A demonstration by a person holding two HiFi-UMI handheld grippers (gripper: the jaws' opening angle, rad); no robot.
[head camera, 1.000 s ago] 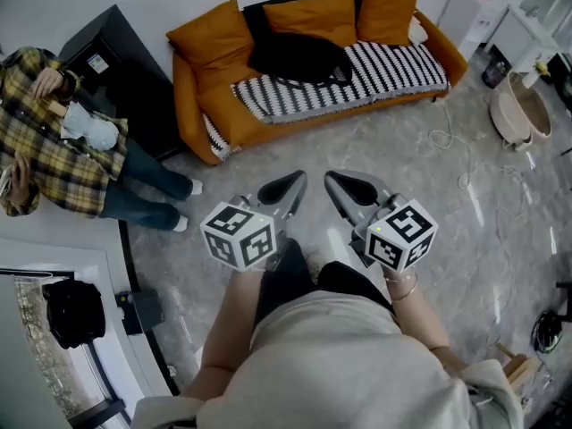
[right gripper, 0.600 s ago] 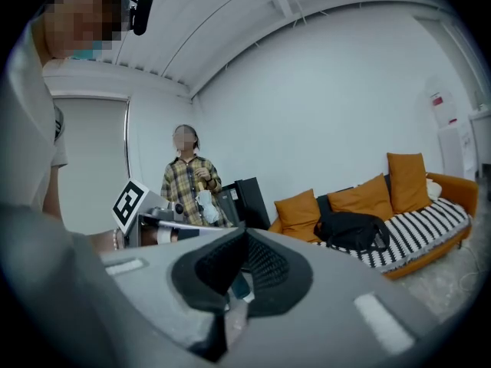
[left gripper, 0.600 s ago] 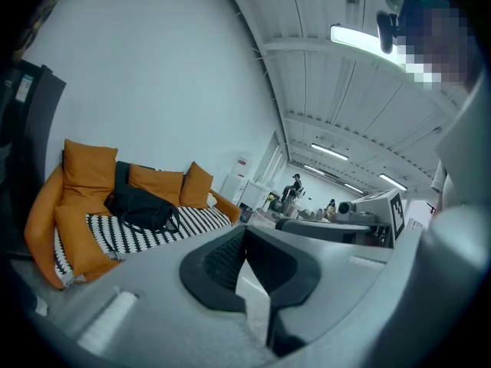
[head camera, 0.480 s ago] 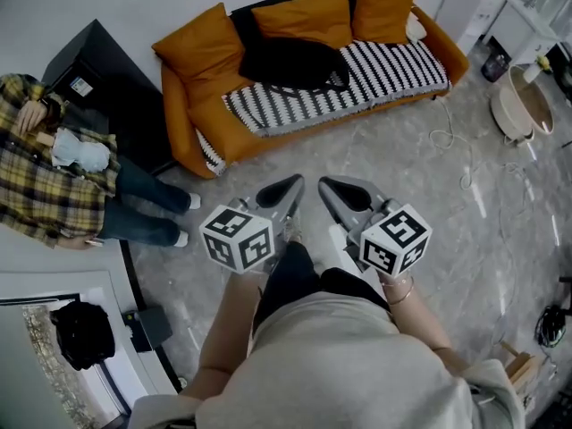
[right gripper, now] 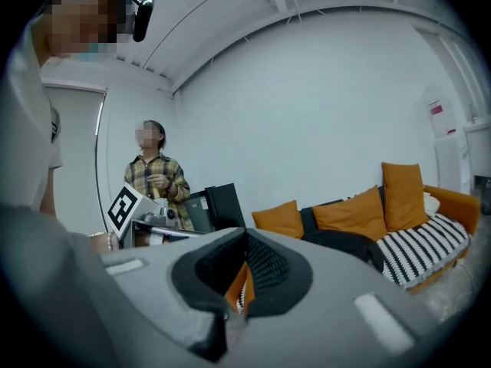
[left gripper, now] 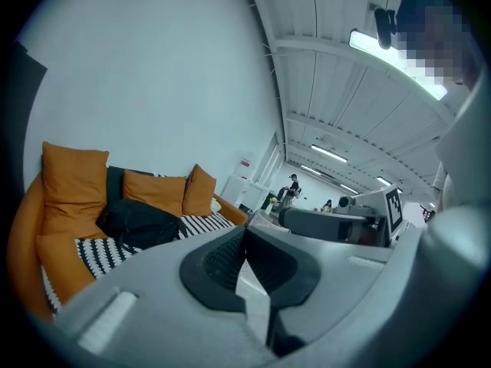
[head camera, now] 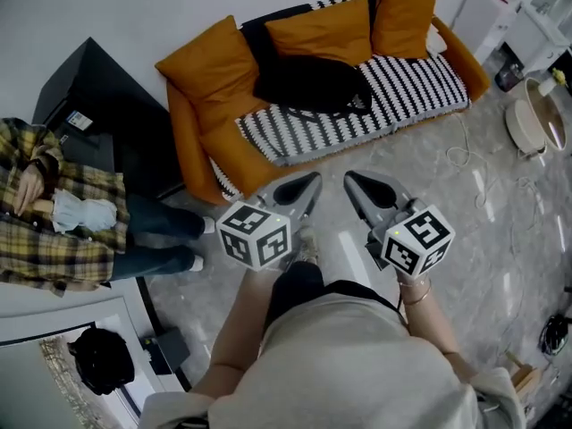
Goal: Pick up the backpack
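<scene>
The backpack [head camera: 308,83] is seen untouched on the sofa [head camera: 210,146], upper centre. The left gripper [head camera: 308,184] and right gripper [head camera: 355,184] are held clenched and empty, well short of it.

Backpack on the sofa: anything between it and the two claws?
Nothing visible does. Only floor separates the left claw and right claw from the sofa, where the backpack lies uncovered on the striped blanket.

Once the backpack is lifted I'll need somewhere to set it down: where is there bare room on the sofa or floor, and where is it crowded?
Free: the striped blanket right of the backpack, below the right cushion, and the floor before the sofa. Crowded: the sofa's left end, filled by backpack and cushions. A cable crosses the floor at right.
</scene>
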